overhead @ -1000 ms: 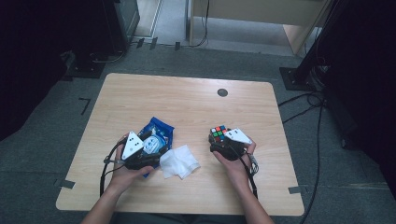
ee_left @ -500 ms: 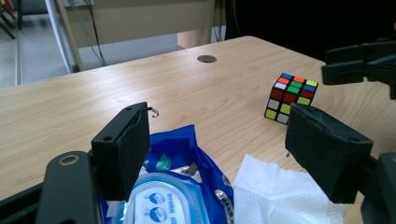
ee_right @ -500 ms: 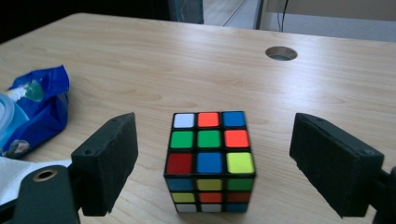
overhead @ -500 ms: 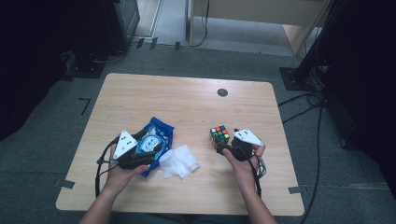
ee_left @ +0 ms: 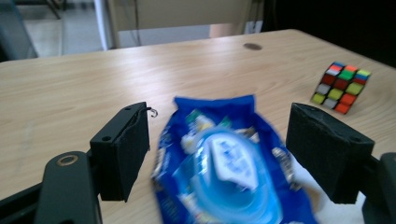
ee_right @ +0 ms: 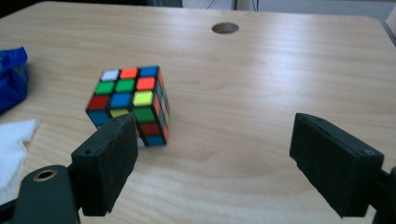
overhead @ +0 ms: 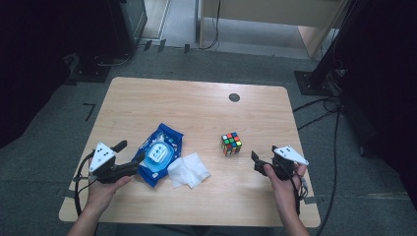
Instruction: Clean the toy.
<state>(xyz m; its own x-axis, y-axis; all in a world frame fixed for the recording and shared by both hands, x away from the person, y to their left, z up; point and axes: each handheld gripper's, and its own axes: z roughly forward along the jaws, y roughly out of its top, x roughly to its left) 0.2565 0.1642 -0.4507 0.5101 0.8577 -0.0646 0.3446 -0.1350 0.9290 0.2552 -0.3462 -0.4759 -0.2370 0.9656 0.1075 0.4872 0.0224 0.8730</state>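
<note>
Blue wipes pack (overhead: pixel 158 155) lies on my table (overhead: pixel 196 108) in the high view, a white tissue (overhead: pixel 189 170) touching its right edge and a cube (overhead: pixel 231 143) well apart to the right. My left gripper (overhead: pixel 129 157) sits at the pack's left edge, jaws wide; my right gripper (overhead: pixel 257 162) rests near the cube, just below and right of it.

From the left gripper view, I see the pack (ee_left: pixel 229 163) between my spread jaws, untouched, cube (ee_left: pixel 341 87) far right.

From the right gripper view, jaws stand wide; the cube (ee_right: pixel 130 103) sits ahead by the left jaw, not gripped, tissue (ee_right: pixel 14 144) at the left.
</note>
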